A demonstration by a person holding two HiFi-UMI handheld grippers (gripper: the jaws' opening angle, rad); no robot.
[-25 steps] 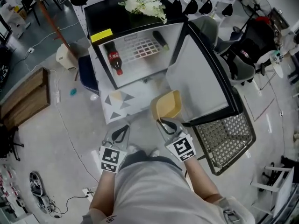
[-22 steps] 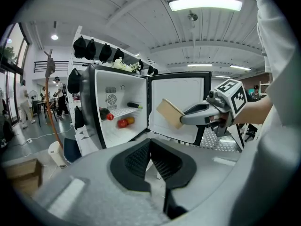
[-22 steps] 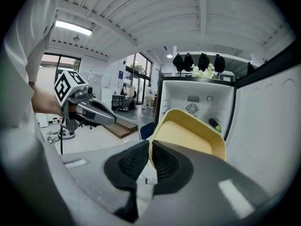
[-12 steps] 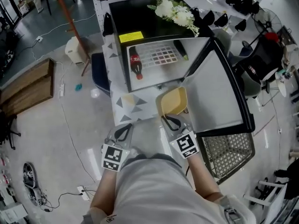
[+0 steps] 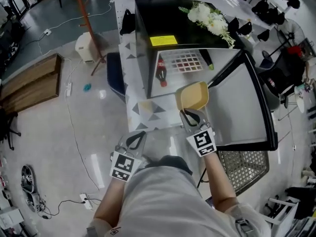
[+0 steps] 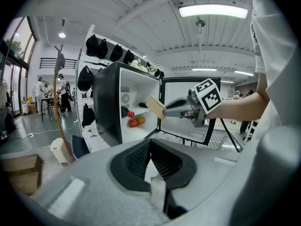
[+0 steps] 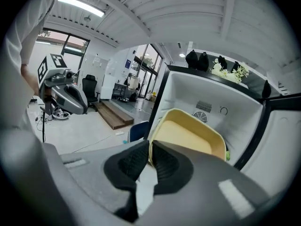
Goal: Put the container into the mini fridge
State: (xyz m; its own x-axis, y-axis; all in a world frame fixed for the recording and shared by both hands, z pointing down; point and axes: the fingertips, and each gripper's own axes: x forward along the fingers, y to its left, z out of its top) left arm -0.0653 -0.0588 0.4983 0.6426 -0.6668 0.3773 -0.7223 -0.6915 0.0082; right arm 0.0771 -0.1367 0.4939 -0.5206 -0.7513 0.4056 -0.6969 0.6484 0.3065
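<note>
- Between the jaws of the right claw (image 7: 149,161) sits the near rim of the yellow container (image 7: 188,135); the jaws are closed down on that rim, and the rest of the container juts forward from the claw.
- Just past that claw, the container hangs at the open mouth of the mini fridge (image 5: 168,19), in front of its white interior and not resting on any shelf.
- Right of the claw, the fridge door (image 5: 247,107) stands swung wide, just beside the container.
- Deeper in than the container, a cola bottle (image 5: 161,72) stands at the left side of the fridge interior.
- Farther off, on the black top of the fridge, lie white flowers (image 5: 210,16) and a yellow label (image 5: 163,40).
- Well apart to the left, the left claw (image 6: 150,159) has its jaws pressed together with nothing between them; it is held low, close to the person's body.
- Under and ahead of both claws is the bench (image 5: 148,112), its cover printed with triangles, which carries the fridge.
- Low to the right of the right claw, under the open door, is a wire mesh basket (image 5: 244,167) on the floor side.
</note>
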